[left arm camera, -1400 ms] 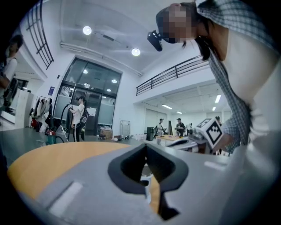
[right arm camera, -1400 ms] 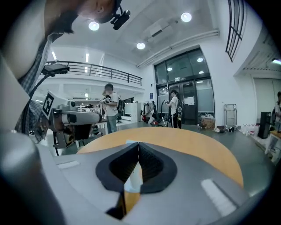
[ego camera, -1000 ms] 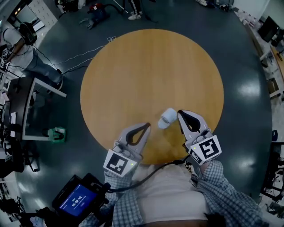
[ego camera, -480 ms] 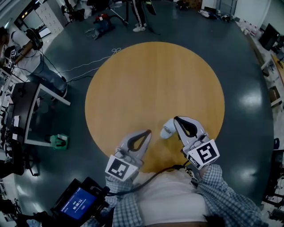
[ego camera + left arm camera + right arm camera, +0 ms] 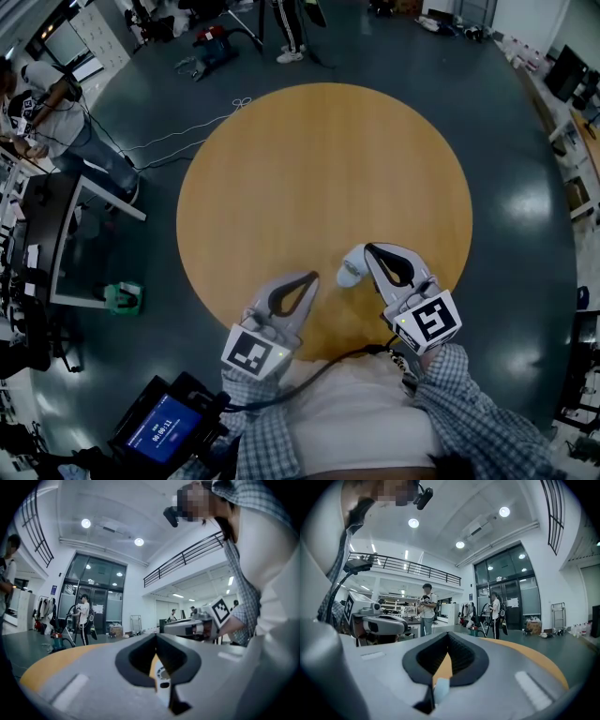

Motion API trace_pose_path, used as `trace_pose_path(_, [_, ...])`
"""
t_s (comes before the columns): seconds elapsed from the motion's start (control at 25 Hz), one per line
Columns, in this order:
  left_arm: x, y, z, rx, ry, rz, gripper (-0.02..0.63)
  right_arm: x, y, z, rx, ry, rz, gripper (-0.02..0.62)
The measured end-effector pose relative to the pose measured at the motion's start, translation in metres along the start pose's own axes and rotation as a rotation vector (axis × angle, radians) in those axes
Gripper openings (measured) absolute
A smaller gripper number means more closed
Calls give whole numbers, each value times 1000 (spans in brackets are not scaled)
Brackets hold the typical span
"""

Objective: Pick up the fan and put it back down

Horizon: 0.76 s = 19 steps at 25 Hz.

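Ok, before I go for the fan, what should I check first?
1. The fan sits on the table: ok.
2. The right gripper is open for a grasp: not ok, its jaws are together.
3. The left gripper is open: not ok, its jaws are together.
4. The fan is between a gripper's jaws: not ok, in the head view it lies beside the right gripper's tip, on the side toward the left gripper.
5. The fan stands upright: cannot tell.

Round wooden table (image 5: pixel 319 159), small white fan (image 5: pixel 351 265) lying near its front edge
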<state>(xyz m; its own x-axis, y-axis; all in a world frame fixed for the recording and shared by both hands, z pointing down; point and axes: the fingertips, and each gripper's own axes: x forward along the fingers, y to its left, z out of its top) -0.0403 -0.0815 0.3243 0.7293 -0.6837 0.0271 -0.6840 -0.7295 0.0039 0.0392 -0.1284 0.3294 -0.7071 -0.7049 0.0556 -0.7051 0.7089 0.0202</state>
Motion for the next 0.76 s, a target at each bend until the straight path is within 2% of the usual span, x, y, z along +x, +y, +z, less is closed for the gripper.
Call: trace_pose_path(0.76, [1, 0, -3, 2, 12, 2, 0, 1, 1, -4, -7, 25, 15, 3])
